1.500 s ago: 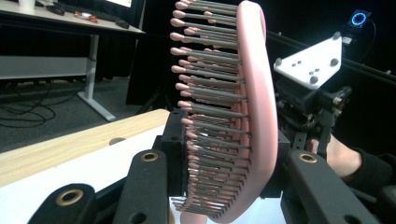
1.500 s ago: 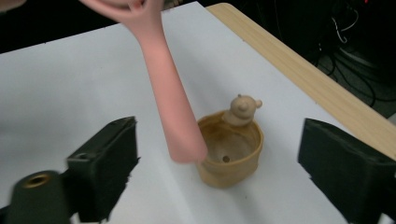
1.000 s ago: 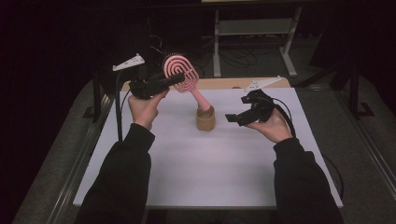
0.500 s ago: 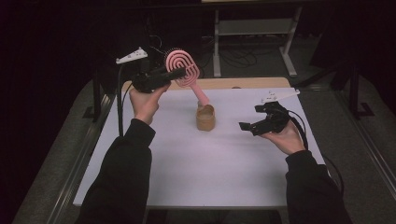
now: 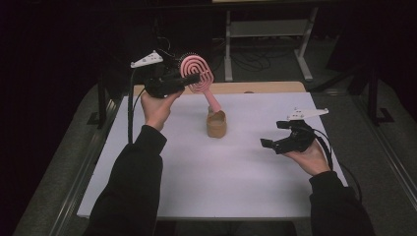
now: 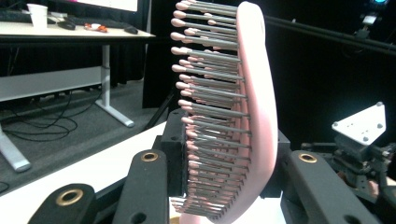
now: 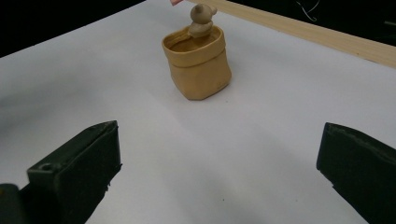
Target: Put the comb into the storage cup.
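— Where is the pink brush (image 5: 196, 74)?

— Raised over the table's far edge, its head pinched between the jaws of the left gripper (image 5: 189, 78). The bristles face sideways, and the handle slants down to the tan pouch (image 5: 216, 124), which stands on the white table (image 5: 196, 182) near the middle of the far edge.

— And the right gripper (image 5: 268, 144)?

— Near the table's right edge, well apart from the pouch, jaws spread wide with nothing between them, pointing toward the pouch.
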`<action>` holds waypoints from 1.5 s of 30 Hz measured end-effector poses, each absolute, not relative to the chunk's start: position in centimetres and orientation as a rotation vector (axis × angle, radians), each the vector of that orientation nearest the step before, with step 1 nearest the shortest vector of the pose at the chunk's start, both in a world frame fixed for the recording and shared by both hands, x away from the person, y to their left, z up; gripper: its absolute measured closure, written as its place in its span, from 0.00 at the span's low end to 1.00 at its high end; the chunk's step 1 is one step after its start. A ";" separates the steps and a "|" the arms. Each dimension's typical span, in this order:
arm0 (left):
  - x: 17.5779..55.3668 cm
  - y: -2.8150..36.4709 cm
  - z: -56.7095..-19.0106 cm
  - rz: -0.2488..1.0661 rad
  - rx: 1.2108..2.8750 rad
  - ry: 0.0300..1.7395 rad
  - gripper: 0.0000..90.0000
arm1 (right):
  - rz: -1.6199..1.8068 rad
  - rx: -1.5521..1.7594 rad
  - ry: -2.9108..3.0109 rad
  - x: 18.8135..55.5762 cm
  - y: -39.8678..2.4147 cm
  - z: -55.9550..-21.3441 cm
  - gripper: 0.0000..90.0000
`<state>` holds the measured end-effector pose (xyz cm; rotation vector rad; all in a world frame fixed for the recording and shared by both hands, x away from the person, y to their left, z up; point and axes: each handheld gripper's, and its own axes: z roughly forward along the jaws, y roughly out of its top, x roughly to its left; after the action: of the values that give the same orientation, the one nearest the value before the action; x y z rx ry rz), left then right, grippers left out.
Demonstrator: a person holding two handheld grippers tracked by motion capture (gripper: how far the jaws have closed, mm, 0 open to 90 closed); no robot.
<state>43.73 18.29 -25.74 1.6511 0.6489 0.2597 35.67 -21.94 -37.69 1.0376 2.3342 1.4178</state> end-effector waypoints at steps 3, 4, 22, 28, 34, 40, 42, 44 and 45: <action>43.8 18.1 -26.0 0.261 1.669 0.651 0.70 | 1.426 1.045 2.328 35.4 -22.3 -37.9 0.00; 43.8 18.0 -26.1 0.261 1.674 0.652 0.70 | 1.425 1.049 2.329 35.3 -22.4 -38.1 0.00; 43.8 17.5 -27.4 0.264 1.716 0.656 0.70 | 1.423 1.079 2.295 33.6 -23.9 -39.5 0.00; 43.9 17.2 -27.8 0.262 1.729 0.657 0.70 | 1.423 1.080 2.283 33.1 -24.2 -39.9 0.00; 44.0 16.8 -28.3 0.258 1.737 0.658 0.70 | 1.428 1.087 2.269 32.7 -24.5 -40.2 0.00; 44.2 16.5 -29.0 0.257 1.749 0.667 0.70 | 1.426 1.090 2.271 32.5 -24.7 -40.5 0.00; 44.3 16.5 -29.2 0.255 1.747 0.671 0.70 | 1.431 1.090 2.268 32.5 -24.7 -40.5 0.00; 44.4 16.4 -29.3 0.251 1.748 0.674 0.70 | 1.426 1.091 2.268 32.4 -24.6 -40.7 0.00; 44.4 16.3 -29.4 0.251 1.750 0.675 0.70 | 1.423 1.090 2.270 32.4 -24.6 -40.7 0.00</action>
<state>44.44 16.32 -29.42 1.7501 0.6749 0.2512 32.37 -24.63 -40.71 1.0899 2.2696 1.4228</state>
